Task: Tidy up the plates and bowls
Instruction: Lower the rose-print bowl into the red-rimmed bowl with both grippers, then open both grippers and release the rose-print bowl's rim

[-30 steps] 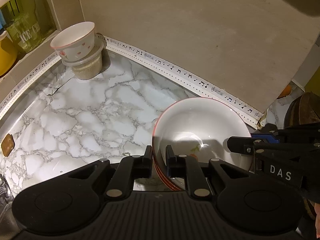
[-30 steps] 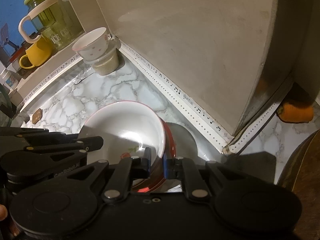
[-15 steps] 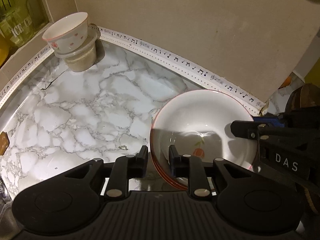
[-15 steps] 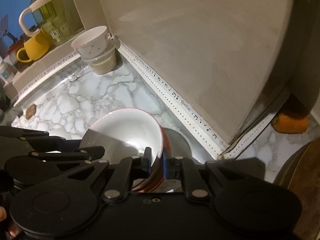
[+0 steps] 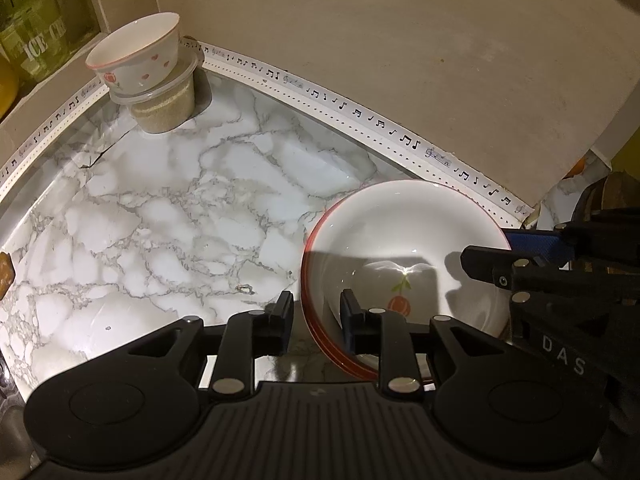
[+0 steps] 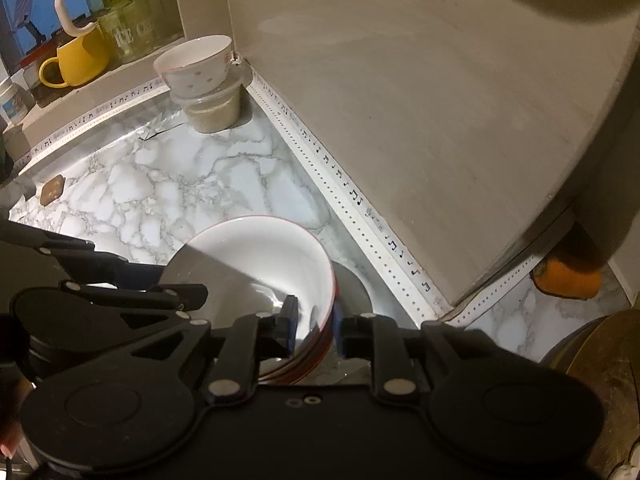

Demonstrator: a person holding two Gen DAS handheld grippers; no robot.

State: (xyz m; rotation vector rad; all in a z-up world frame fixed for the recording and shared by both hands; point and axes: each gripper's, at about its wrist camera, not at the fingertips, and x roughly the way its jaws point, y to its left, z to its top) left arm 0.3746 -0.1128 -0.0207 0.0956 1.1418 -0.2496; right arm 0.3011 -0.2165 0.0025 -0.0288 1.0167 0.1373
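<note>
- Left wrist view: left tongs [image 5: 316,314] are opening, straddling the bowl's [image 5: 400,248] near-left rim, pads clear.
- Right tongs [image 6: 314,326] are opening astride its right rim on the worktop [image 5: 180,208].

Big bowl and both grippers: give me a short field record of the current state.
big bowl: white, red rim, on marble counter near the wall
left gripper: jaws opening, bowl rim between them, gaps visible
right gripper: jaws opening, straddling the opposite rim
small bowl: on a lidded tub in the corner
</note>
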